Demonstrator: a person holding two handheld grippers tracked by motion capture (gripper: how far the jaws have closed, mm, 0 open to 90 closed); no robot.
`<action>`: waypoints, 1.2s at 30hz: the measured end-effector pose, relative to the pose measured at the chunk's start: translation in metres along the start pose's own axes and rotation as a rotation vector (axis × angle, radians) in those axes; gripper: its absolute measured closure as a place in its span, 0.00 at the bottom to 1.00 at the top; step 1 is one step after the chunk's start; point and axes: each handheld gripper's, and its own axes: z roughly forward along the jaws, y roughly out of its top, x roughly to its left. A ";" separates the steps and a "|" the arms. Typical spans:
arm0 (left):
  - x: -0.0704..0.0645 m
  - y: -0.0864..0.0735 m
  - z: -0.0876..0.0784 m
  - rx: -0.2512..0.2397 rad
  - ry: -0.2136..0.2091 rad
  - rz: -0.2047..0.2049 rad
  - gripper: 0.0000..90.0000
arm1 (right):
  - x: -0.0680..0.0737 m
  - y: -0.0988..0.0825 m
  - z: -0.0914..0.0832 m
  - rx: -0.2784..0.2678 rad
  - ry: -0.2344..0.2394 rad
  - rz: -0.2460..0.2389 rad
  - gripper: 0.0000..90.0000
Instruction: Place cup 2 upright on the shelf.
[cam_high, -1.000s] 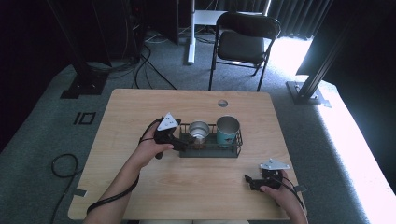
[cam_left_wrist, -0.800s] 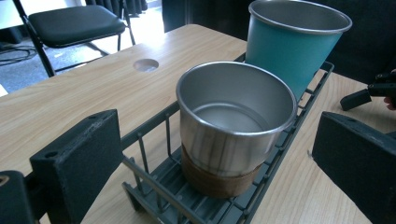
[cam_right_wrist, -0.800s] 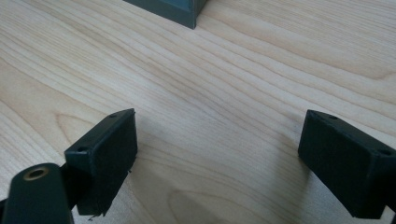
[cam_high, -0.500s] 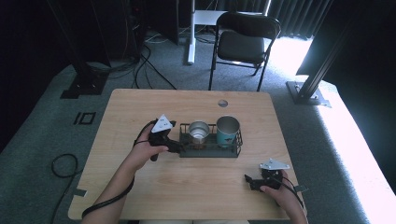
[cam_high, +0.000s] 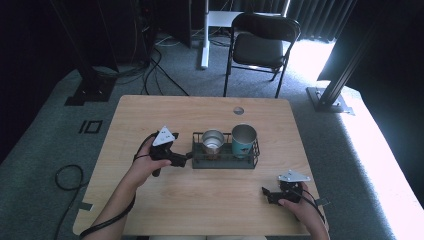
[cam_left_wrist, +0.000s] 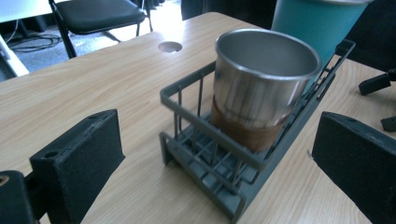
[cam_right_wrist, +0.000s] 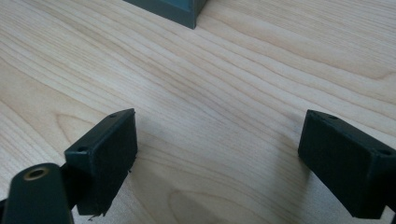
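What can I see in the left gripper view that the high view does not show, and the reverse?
The left gripper view alone reveals the brown band low on the shiny steel cup and the wire floor of the grey wire rack.

The high view alone takes in the black folding chair, the whole pale wooden table and the right hand-held gripper.

Both share the rack, the steel cup, the teal cup and the table's round hole.
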 end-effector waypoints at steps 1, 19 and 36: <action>0.000 -0.002 -0.001 -0.001 0.002 -0.004 0.03 | 0.000 0.000 0.000 0.000 0.000 0.000 0.13; 0.012 -0.036 -0.016 0.033 0.046 -0.066 0.03 | 0.000 0.000 0.000 0.000 0.000 0.000 0.13; 0.019 -0.066 -0.037 0.056 0.101 -0.104 0.03 | 0.000 0.000 0.000 0.000 0.000 0.000 0.13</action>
